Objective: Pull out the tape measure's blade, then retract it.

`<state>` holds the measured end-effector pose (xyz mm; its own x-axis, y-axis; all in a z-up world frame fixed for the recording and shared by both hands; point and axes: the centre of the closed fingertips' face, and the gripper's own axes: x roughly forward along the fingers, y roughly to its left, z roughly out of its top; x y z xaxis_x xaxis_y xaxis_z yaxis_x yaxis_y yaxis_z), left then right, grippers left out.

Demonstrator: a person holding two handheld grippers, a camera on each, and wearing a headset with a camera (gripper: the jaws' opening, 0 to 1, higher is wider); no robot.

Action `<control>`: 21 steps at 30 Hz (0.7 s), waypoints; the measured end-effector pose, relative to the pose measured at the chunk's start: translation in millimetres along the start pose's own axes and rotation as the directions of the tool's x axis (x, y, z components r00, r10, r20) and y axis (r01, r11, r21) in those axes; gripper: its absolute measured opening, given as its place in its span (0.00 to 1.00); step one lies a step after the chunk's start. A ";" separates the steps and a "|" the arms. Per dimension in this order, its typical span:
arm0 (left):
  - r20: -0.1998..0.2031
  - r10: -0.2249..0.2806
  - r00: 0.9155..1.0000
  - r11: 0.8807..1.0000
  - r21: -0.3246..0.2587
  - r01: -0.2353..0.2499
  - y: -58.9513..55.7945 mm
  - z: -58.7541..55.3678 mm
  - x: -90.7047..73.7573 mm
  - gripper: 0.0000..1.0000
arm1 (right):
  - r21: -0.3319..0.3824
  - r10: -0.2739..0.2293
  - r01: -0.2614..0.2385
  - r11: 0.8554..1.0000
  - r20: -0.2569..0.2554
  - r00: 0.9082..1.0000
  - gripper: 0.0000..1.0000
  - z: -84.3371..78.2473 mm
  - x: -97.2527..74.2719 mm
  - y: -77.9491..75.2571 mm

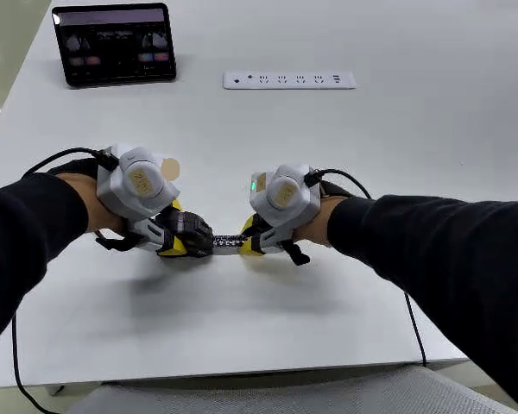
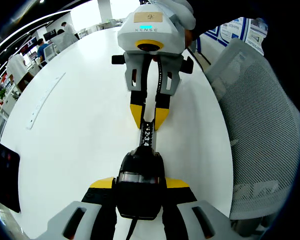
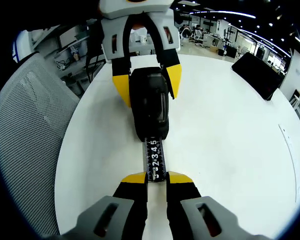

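Tape measure (image 2: 140, 185) btwn L jaws; blade (image 3: 155, 160) btwn R jaws.

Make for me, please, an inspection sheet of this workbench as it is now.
Surface: white table, smooth and even.
Job's things: black tape measure case low at the table; a short length of blade is out, digits to 5 showing.
Clutter: dark tablet and white power strip at the far side, apart from the work.
Grippers: left gripper shut on the case; right gripper shut on the blade's end.
Cables: black cable loops from the left gripper; second cable runs from the right gripper over the near table edge.
Surroundings: grey mesh chair at the near side; open office behind.
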<state>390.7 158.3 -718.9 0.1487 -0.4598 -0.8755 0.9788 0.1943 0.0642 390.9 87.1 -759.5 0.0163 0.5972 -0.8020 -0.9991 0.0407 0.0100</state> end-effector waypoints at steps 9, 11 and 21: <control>0.001 0.004 1.000 1.000 -0.009 -0.004 0.6 -0.2 0.1 0.31 | -0.001 -0.008 0.008 1.000 -0.017 1.000 0.08 -6.0 -4.3 -1.6; 0.001 0.004 1.000 1.000 -0.011 -0.004 0.9 -0.1 0.3 0.31 | 0.003 -0.010 0.010 1.000 -0.019 1.000 0.09 -8.5 -6.0 -2.7; 0.003 0.006 1.000 1.000 -0.020 -0.006 2.0 -0.1 0.3 0.31 | 0.015 -0.011 0.011 1.000 -0.029 1.000 0.09 -20.4 -14.7 -6.1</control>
<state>392.7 158.7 -719.1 0.1548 -0.4610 -0.8738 0.9749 0.2147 0.0594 396.0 61.7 -759.9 0.0261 0.5729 -0.8192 -0.9982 0.0594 0.0097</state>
